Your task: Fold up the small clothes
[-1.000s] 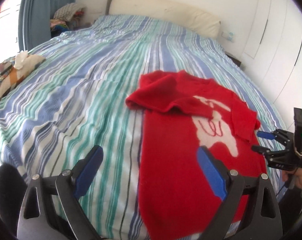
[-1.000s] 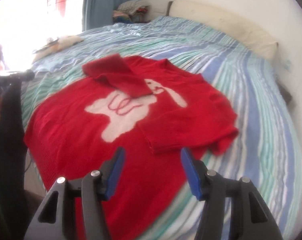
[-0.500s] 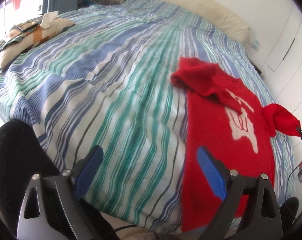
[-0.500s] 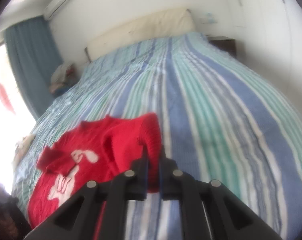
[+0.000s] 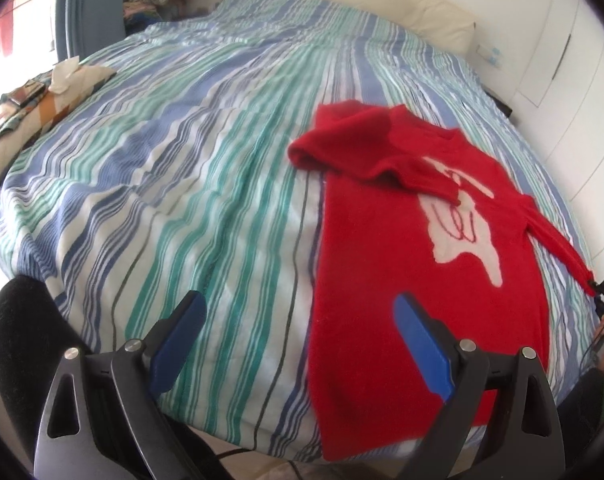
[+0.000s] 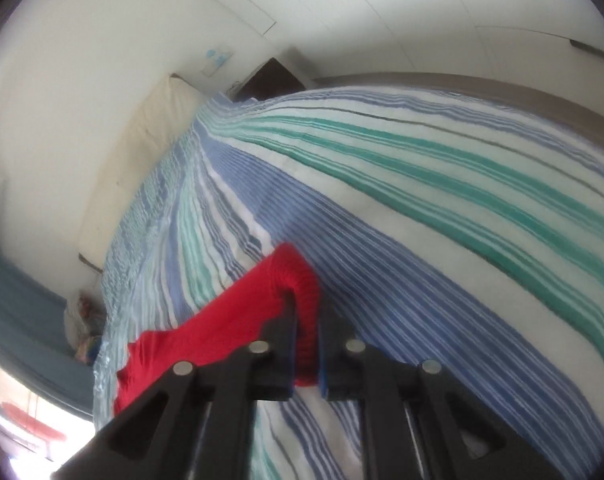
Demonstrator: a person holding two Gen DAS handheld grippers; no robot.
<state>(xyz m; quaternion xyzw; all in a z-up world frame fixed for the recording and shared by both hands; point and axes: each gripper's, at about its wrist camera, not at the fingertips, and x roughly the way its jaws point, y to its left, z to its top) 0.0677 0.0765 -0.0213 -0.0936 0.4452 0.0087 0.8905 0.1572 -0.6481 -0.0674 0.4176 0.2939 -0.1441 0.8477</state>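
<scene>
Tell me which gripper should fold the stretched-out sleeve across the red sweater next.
Right. The right gripper is already shut on the sleeve cuff, pulled out straight from the red sweater. The left gripper hangs open and empty near the hem.

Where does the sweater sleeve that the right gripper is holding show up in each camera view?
Left wrist view: the sleeve runs stretched out from the red sweater toward the right edge, ending at the right gripper.
Right wrist view: the sleeve sits at lower centre, its cuff pinched in the right gripper.
Shared landmark: the cream headboard cushion at the head of the striped bed.
</scene>
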